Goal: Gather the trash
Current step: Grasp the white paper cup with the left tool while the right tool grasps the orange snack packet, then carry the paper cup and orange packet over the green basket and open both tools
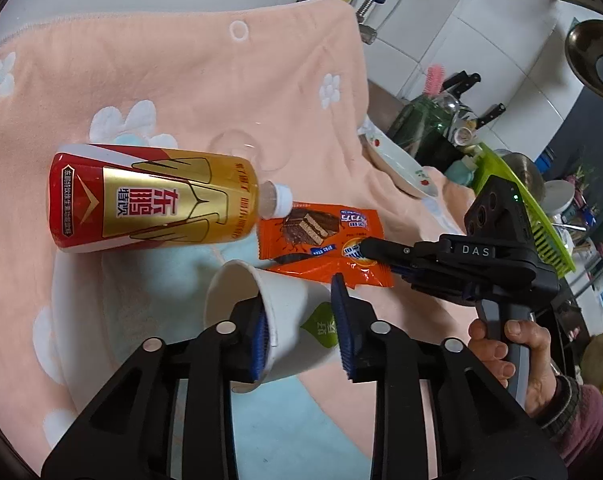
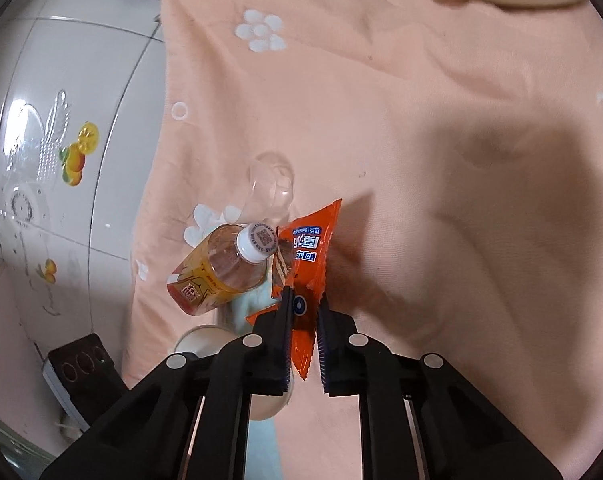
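Note:
A white paper cup (image 1: 289,312) lies on its side on the peach towel (image 1: 221,80), and my left gripper (image 1: 301,324) is shut on it, one blue pad on each side of its wall. An orange snack wrapper (image 1: 321,236) lies just beyond the cup. My right gripper (image 1: 367,249) comes in from the right and pinches the wrapper's edge. In the right wrist view the wrapper (image 2: 307,248) stands up between the fingers of the right gripper (image 2: 303,312). A gold and red drink bottle (image 1: 149,196) with a white cap lies on its side to the left, seen also in the right wrist view (image 2: 217,272).
A clear plastic cup (image 1: 245,150) lies behind the bottle's neck. A flowered plate (image 1: 397,164) sits at the towel's right edge, with a green rack (image 1: 533,220), knives and pots beyond it. A person's hand (image 1: 517,356) grips the right handle. White tiled wall (image 2: 61,140) lies left of the towel.

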A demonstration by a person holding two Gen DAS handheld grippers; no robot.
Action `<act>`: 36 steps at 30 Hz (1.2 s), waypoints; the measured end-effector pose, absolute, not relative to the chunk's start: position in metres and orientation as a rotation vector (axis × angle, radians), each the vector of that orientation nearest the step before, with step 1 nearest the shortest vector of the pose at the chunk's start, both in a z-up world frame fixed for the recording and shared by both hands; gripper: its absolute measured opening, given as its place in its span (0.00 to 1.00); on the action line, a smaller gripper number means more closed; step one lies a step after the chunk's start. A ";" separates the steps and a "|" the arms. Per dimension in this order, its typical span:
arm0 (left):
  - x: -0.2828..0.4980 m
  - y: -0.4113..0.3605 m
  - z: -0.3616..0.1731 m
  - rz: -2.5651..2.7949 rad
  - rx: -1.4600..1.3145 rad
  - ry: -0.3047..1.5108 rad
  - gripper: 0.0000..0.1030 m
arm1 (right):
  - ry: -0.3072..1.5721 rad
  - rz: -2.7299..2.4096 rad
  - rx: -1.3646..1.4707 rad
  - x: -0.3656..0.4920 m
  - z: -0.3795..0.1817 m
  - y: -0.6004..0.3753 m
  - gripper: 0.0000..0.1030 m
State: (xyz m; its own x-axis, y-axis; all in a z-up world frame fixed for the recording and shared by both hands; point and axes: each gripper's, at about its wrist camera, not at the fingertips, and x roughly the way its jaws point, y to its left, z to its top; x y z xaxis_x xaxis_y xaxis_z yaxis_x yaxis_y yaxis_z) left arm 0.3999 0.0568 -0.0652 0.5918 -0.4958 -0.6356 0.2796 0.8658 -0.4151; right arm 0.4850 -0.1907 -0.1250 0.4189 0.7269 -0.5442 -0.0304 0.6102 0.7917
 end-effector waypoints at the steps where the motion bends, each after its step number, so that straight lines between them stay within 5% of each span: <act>1: 0.398 0.055 -0.064 -0.464 -0.285 0.820 0.22 | 1.034 0.542 0.782 0.482 -0.122 -0.192 0.09; 7: 0.379 0.046 -0.057 -0.463 -0.281 0.799 0.06 | 0.982 0.523 0.677 0.460 -0.102 -0.199 0.08; 36: 0.221 -0.044 -0.006 -0.663 -0.275 0.668 0.06 | 0.797 0.440 0.524 0.240 -0.030 -0.305 0.07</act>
State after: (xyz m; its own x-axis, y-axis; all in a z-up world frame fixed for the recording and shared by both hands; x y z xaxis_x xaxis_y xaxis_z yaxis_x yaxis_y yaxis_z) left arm 0.2207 -0.0444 -0.0060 0.5913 -0.6464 -0.4822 0.4772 0.7625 -0.4370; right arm 0.2395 -0.3048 -0.0296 0.6221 0.5541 -0.5532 -0.1735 0.7865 0.5927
